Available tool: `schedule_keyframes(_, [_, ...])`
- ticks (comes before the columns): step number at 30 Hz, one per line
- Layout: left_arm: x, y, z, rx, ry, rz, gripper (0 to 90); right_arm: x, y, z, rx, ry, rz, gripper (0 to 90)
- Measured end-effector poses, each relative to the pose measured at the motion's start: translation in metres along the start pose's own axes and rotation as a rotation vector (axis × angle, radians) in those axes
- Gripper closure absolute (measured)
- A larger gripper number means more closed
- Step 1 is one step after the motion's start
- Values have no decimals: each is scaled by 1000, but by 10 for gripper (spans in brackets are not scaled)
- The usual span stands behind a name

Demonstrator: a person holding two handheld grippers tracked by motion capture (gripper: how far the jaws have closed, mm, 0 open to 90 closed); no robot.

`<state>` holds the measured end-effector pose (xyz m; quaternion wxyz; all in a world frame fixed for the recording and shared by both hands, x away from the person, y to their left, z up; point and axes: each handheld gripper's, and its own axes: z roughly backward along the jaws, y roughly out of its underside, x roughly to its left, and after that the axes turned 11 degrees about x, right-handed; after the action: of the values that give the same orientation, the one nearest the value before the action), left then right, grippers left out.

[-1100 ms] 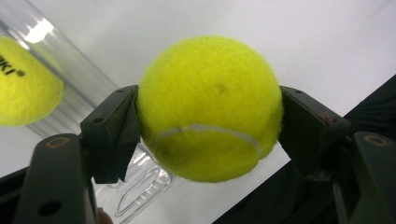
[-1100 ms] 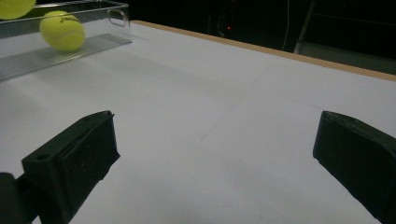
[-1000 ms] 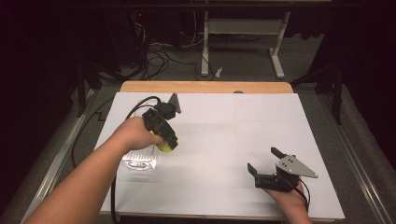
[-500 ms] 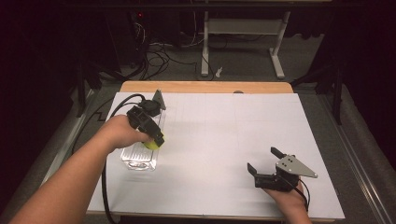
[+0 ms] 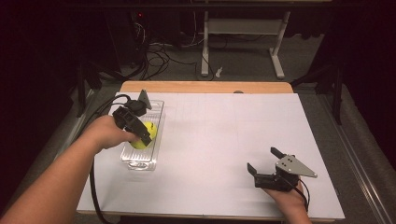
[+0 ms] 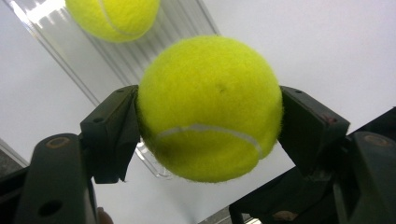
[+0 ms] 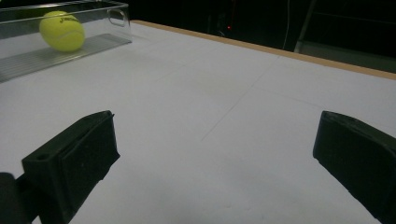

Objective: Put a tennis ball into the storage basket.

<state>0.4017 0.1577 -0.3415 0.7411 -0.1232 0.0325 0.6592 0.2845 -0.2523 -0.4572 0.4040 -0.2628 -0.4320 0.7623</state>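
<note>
while the left gripper is clamping a tennis ball above the clear tray, a second ball is lying inside. the right gripper is resting on the white table, jaws wide apart

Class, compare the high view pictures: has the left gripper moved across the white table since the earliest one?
Yes. The left gripper, shut on a yellow tennis ball, moved leftward to above the clear plastic tray.

High view overhead facing forward, gripper views close, low, sharing clear bin
</note>
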Motion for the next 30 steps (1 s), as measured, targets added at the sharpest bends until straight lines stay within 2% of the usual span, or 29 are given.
schedule_keyframes(7, [9,0,-1,0,-7,19,271,0,0,0,-1,-1,-2,3])
schedule_keyframes(14, [10,0,-4,2,-11,23,271,0,0,0,-2,-2,-2,3])
schedule_keyframes(30, [14,1,-23,23,-23,31,271,0,0,1,-3,-3,-3,3])
